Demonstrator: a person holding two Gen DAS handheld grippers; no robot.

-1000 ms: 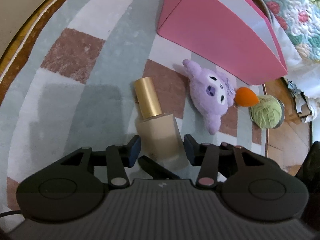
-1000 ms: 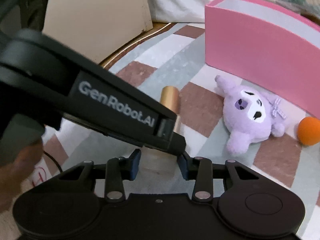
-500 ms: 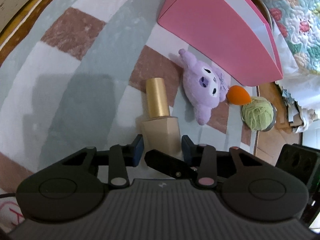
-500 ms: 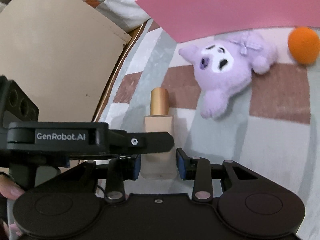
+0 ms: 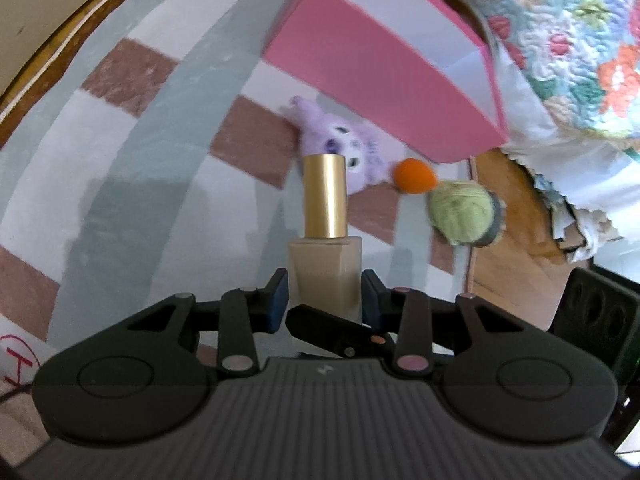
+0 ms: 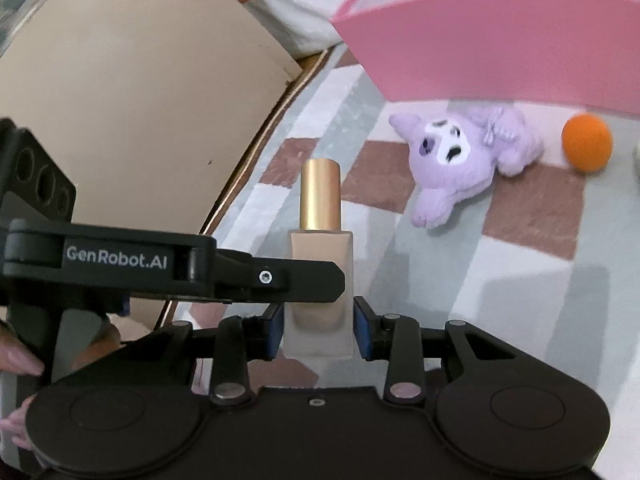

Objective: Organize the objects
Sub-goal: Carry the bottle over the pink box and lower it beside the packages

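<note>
A beige foundation bottle [image 5: 324,200] with a gold cap is held off the rug, cap pointing away from me. My left gripper [image 5: 325,300] has its blue pads against the bottle's lower sides. My right gripper [image 6: 318,328] is shut on the same bottle [image 6: 320,208] near its base. Each gripper's black finger crosses the other's view, low in front of the bottle. On the rug beyond lie a purple plush toy [image 6: 460,156], an orange ball [image 6: 586,142] and a green yarn ball [image 5: 464,212]. A pink open box [image 5: 380,72] stands behind them.
The checked rug [image 5: 160,160] lies under everything. A beige board [image 6: 140,112] leans at the left of the right wrist view. A floral quilt [image 5: 560,40] hangs at the far right, above bare wooden floor [image 5: 520,272]. A person's hand [image 6: 16,360] holds the left gripper's handle.
The left jaws narrowed onto the bottle. Both grippers rose with it, lifting it from lying on the rug; the plush and the balls now look smaller and farther away.
</note>
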